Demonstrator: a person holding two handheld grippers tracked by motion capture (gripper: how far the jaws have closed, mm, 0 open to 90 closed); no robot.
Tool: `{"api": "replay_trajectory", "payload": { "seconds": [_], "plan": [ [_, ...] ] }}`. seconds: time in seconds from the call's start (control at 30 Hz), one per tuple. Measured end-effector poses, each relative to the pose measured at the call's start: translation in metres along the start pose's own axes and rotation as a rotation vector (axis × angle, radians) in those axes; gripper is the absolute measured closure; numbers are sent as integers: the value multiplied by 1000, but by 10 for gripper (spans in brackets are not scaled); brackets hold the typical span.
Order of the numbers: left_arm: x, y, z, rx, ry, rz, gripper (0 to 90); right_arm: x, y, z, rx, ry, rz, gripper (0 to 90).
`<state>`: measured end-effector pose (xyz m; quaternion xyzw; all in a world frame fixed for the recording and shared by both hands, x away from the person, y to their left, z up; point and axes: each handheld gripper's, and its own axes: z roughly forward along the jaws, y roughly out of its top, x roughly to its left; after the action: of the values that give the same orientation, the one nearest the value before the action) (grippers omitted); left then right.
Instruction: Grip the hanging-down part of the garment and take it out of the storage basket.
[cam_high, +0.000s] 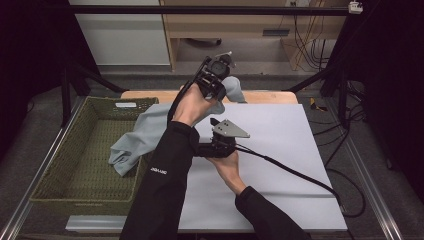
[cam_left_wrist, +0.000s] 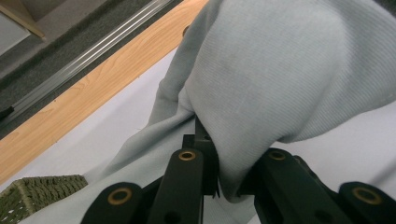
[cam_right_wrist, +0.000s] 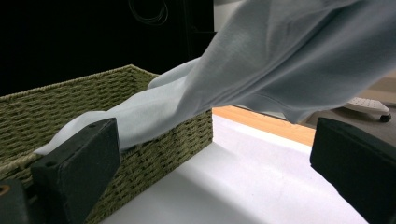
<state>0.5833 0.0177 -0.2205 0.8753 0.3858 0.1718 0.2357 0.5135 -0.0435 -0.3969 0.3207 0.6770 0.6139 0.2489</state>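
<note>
A pale grey-blue cloth (cam_high: 145, 132) hangs from my raised left gripper (cam_high: 220, 85) down over the rim of the green woven basket (cam_high: 85, 165). The left gripper view has the jaws of the left gripper (cam_left_wrist: 212, 184) shut on a fold of the cloth (cam_left_wrist: 280, 70). My right gripper (cam_high: 202, 149) sits low over the white table cover (cam_high: 280, 150), pointing left towards the basket, partly behind the left sleeve. In its own view the right gripper (cam_right_wrist: 219, 158) stands open with nothing between its pads; the cloth (cam_right_wrist: 280, 60) stretches above it into the basket (cam_right_wrist: 154, 154).
The basket stands at the table's left side. A wooden table edge (cam_high: 270, 96) shows beyond the white cover. The right gripper's black cable (cam_high: 295, 175) trails across the cover to the right. Dark frame bars and shelving stand behind the table.
</note>
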Motion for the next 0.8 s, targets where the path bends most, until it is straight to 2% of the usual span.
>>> {"api": "replay_trajectory", "payload": {
  "seconds": [0.03, 0.07, 0.1, 0.17, 0.37, 0.43, 0.47, 0.53, 0.57, 0.6, 0.7, 0.77, 0.8],
  "plan": [
    [0, 0, 0, 0, 0, 0, 823, 1, 0, 3, -2, 3, 5, 24],
    [0, 0, 0, -1, 0, -2, 823, 0, -1, 5, -5, 5, -17, 25],
    [-1, 0, 0, -6, -2, -5, 823, 3, -1, 6, 2, 13, 9, 28],
    [-1, 0, 0, -15, -1, -11, 823, 6, -1, 11, 2, 11, 23, 33],
    [0, -1, -1, -10, -1, -4, 823, 10, -1, 22, 7, -5, 36, 75],
    [0, -1, -1, -12, 1, -5, 823, 11, -2, 25, -3, -1, 34, 147],
    [0, -2, -1, -13, 1, -7, 823, 10, -2, 26, -2, 9, 47, 188],
    [0, -2, -1, -11, 3, -8, 823, 12, -3, 27, 1, -2, 68, 268],
    [1, -2, -1, -4, 3, 2, 823, 11, -4, 27, -5, 9, 55, 321],
    [0, -2, -1, -11, 2, -8, 823, 12, -4, 27, 0, 11, 52, 358],
    [1, -2, -1, -2, 3, 1, 823, 12, -5, 28, 2, 19, 63, 501],
    [0, -2, 0, -6, 5, -8, 823, 13, -4, 29, 9, 14, 90, 586],
    [1, -2, 0, -1, 6, -2, 823, 12, -4, 29, 4, 20, 80, 627]
  ]
}}
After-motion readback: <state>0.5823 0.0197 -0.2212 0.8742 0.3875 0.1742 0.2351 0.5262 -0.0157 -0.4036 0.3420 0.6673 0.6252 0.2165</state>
